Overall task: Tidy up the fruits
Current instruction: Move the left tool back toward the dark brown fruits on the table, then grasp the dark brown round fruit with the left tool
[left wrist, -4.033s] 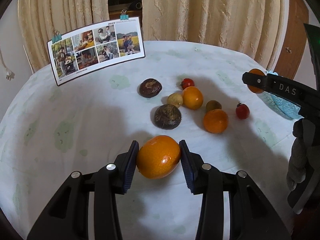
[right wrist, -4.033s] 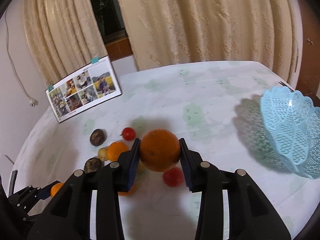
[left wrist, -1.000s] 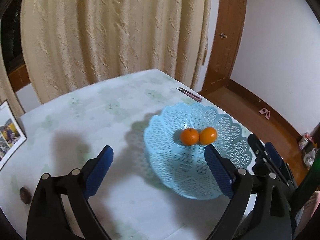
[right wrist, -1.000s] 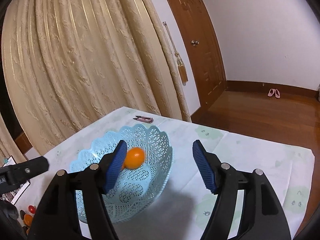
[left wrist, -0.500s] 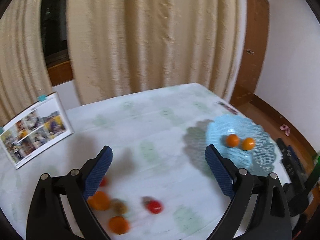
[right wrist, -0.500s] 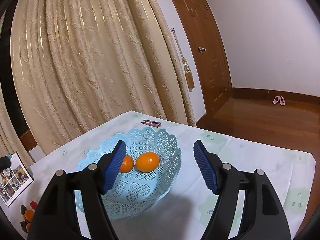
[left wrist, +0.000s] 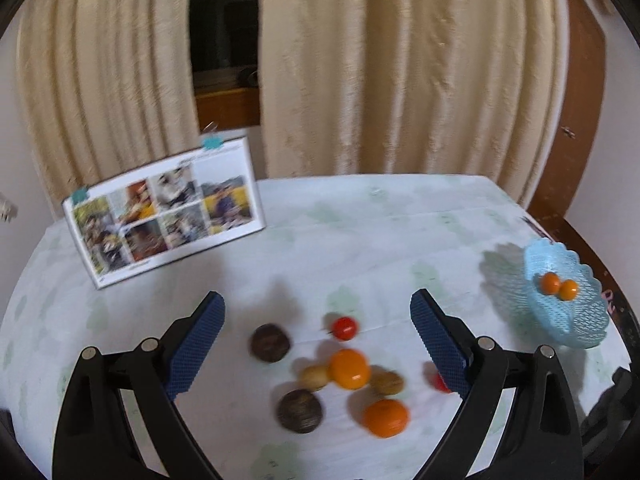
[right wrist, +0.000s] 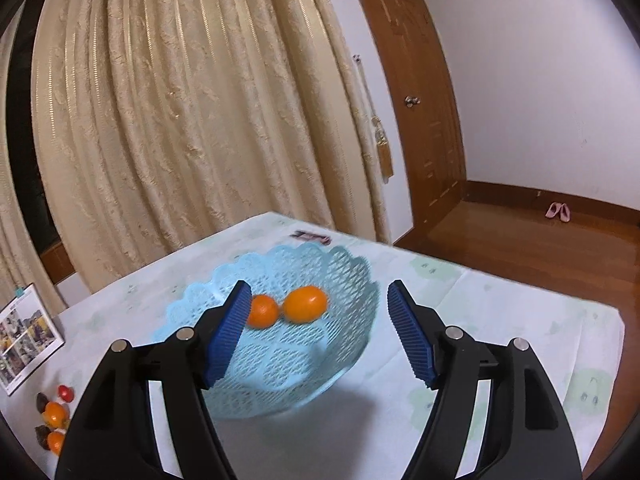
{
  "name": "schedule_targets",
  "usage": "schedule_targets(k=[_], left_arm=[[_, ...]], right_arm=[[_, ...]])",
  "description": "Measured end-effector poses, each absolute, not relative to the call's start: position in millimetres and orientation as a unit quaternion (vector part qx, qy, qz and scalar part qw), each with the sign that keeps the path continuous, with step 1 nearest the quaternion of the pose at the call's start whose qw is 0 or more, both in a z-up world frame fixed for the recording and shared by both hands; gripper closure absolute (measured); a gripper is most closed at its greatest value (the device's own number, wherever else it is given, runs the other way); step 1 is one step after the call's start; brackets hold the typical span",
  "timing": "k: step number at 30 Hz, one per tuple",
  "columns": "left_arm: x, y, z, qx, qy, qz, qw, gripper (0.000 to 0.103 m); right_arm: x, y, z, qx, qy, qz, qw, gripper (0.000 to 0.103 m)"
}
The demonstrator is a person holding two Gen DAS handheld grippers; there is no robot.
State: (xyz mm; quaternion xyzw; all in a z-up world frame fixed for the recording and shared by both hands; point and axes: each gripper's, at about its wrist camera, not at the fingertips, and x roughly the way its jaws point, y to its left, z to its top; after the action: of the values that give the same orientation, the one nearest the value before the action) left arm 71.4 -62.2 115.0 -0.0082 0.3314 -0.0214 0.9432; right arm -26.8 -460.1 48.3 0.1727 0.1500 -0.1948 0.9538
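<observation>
Now the left gripper hangs over the loose fruit with its jaws wide apart and nothing between them, so the step in hand looks like choosing the next piece: the nearer orange lies apart from its neighbours and seems the cleanest to straddle, whereas the middle orange touches a small yellowish fruit. The right gripper, also spread and empty, hovers by the blue basket, where two oranges lie on the tablecloth-covered table. Blur softens the pile; one red fruit is half hidden behind the left gripper's blue pad.
</observation>
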Motion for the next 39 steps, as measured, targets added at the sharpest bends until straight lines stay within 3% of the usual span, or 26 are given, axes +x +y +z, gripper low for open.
schedule_targets(k=[3, 13, 20, 25, 30, 34, 39], left_arm=[[72, -45, 100, -0.024, 0.349, -0.007, 0.937, 0.01], [66, -33, 41, -0.02, 0.406, -0.007, 0.914, 0.01], [64, -34, 18, -0.018, 0.428, -0.029, 0.903, 0.021], [64, -42, 6, -0.013, 0.44, -0.044, 0.897, 0.023], [66, -43, -2, -0.012, 0.447, -0.04, 0.894, 0.036], [65, -43, 1, -0.014, 0.446, -0.043, 0.894, 0.059], [60, -40, 10, -0.024, 0.442, -0.048, 0.895, 0.062]], right_arm=[[-27, -445, 48, 0.171, 0.161, -0.167, 0.958, 0.026], [-18, -376, 43, 0.149, 0.219, -0.043, 0.963, 0.025], [-9, -335, 34, 0.131, 0.262, 0.019, 0.956, 0.025], [-10, -315, 31, 0.127, 0.28, 0.059, 0.95, 0.025], [-8, -290, 28, 0.112, 0.3, 0.097, 0.942, 0.025], [-6, -273, 23, 0.106, 0.32, 0.127, 0.933, 0.025], [-3, -253, 21, 0.089, 0.337, 0.153, 0.925, 0.025]])
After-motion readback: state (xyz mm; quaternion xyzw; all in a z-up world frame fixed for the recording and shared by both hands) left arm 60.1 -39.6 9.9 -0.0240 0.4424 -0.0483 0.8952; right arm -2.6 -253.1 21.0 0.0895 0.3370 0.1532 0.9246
